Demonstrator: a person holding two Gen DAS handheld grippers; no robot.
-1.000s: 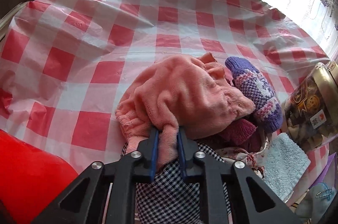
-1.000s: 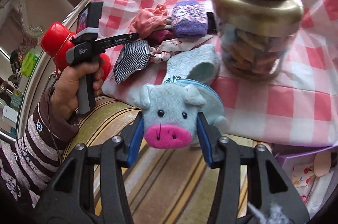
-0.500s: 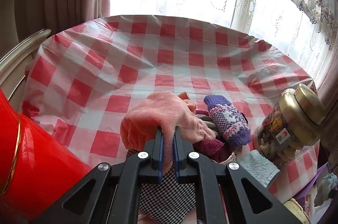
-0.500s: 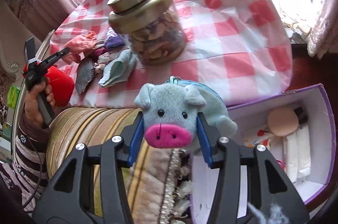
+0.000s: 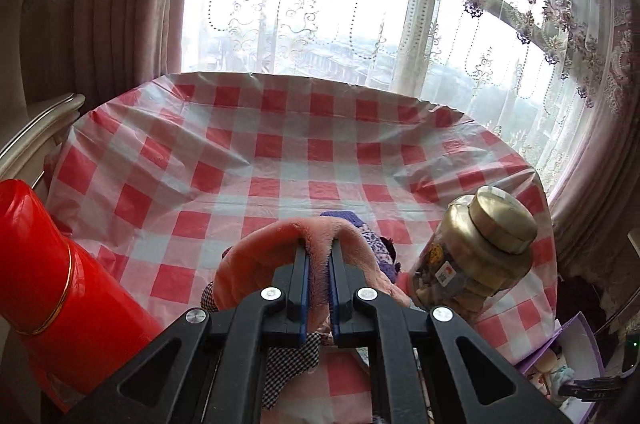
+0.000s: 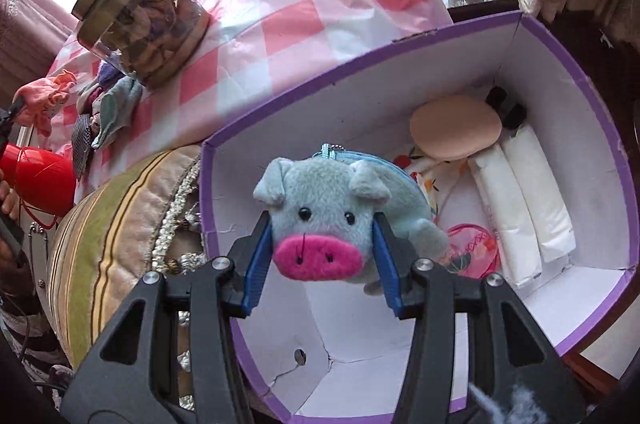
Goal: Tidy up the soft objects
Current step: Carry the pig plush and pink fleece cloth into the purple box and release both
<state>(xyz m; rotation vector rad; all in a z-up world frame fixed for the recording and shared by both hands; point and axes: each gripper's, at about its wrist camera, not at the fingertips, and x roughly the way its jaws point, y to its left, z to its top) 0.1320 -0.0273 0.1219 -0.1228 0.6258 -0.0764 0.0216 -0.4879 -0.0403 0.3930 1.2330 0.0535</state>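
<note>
My left gripper [image 5: 319,256] is shut on a pink fleece cloth [image 5: 256,264] and holds it up off the checked table [image 5: 280,151]. Under it lie a purple knitted mitten [image 5: 370,238] and a black-and-white checked cloth [image 5: 292,360]. My right gripper [image 6: 320,244] is shut on a grey plush pig with a pink snout [image 6: 324,220] and holds it over the open purple box [image 6: 576,63]. The pink cloth also shows far left in the right wrist view [image 6: 40,99], above the pile of soft things [image 6: 108,103].
A glass jar with a gold lid [image 5: 476,260] stands at the table's right edge, also in the right wrist view [image 6: 136,23]. A red cylinder [image 5: 52,288] stands at the left. The box holds a beige round pad [image 6: 456,127], white packets [image 6: 524,199] and a pink item [image 6: 472,248]. A striped cushion [image 6: 112,236] lies beside the box.
My left gripper has lifted the pink cloth up off the pile. My right gripper has carried the pig from the table edge to over the purple box.
</note>
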